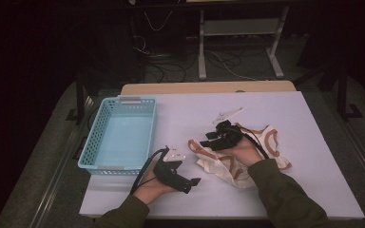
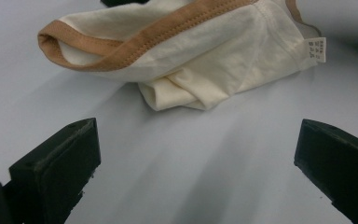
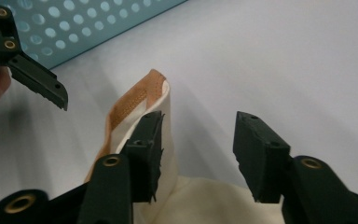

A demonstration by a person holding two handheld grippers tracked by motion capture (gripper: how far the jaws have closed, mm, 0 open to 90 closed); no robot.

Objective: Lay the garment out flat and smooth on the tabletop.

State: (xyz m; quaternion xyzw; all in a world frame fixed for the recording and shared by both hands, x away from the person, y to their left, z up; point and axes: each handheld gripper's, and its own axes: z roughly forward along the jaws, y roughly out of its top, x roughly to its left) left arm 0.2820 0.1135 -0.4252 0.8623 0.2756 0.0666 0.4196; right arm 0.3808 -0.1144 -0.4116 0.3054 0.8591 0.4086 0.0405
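A cream garment with brown trim (image 1: 218, 166) lies crumpled on the white table, right of centre. My right gripper (image 1: 208, 139) sits over its left end. In the right gripper view the jaws (image 3: 198, 121) stand apart, and a trimmed strip of the cloth (image 3: 135, 100) rises along the outside of the left jaw without being pinched. My left gripper (image 1: 191, 185) rests low on the table to the garment's left, pointing at it. Its jaws (image 2: 198, 135) are wide apart with bare table between them, and the folded garment (image 2: 205, 60) lies a short way ahead.
A light blue perforated basket (image 1: 95, 137) stands empty at the table's left, and its wall (image 3: 98, 28) shows at the top left of the right gripper view. A finger of the left gripper (image 3: 42, 84) shows there too. A white label (image 2: 317, 49) hangs off the garment's edge.
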